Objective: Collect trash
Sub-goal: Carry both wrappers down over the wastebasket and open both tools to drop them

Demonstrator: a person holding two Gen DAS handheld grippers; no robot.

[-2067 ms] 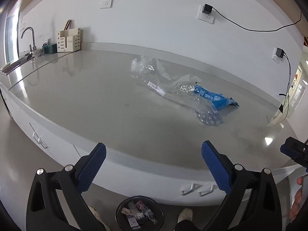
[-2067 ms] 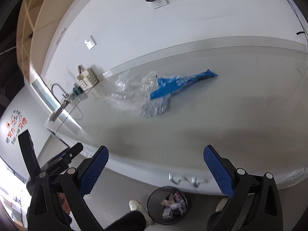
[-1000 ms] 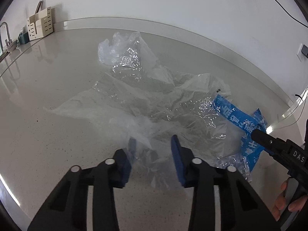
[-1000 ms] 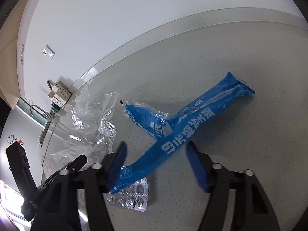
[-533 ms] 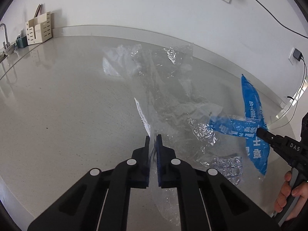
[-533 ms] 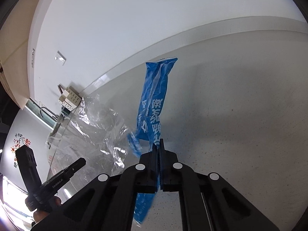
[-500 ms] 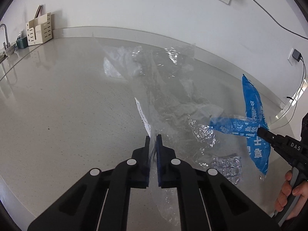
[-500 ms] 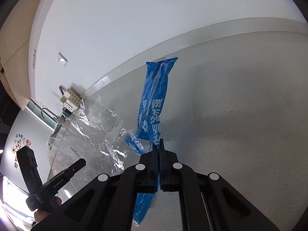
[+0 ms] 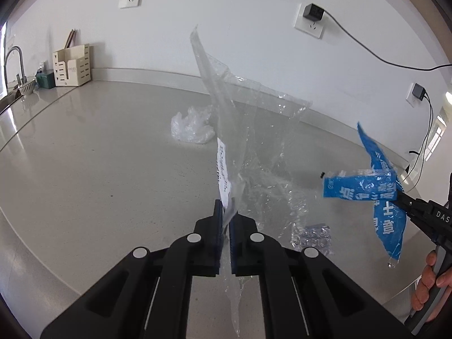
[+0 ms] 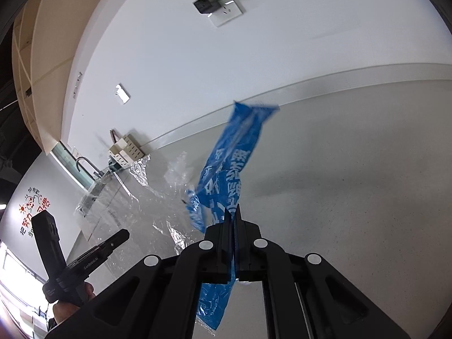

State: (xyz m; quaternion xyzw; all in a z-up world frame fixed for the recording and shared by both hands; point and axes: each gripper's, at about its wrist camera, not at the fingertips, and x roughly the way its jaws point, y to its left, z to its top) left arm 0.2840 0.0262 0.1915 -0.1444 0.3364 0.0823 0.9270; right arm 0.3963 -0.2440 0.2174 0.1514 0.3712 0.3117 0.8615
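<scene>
My left gripper (image 9: 225,220) is shut on a large clear plastic bag (image 9: 254,118) with a white label, which hangs above the grey counter (image 9: 84,169). My right gripper (image 10: 232,220) is shut on a blue printed wrapper (image 10: 234,158), also lifted off the counter; the same wrapper (image 9: 375,192) shows at the right of the left wrist view, pinched by the right gripper (image 9: 399,196). A crumpled white plastic bag (image 9: 192,125) and a blister pack (image 9: 312,236) lie on the counter. The left gripper (image 10: 124,234) appears at the lower left of the right wrist view.
A cream utensil holder (image 9: 72,69) and a tap (image 9: 12,59) over a sink stand at the far left. Wall sockets carry a plugged charger (image 9: 313,12) and a cable. A hand (image 9: 432,282) grips the right tool.
Both grippers closed on their pieces and rose: the clear bag and the blue wrapper now hang off the counter, and the white bag and blister pack are left uncovered.
</scene>
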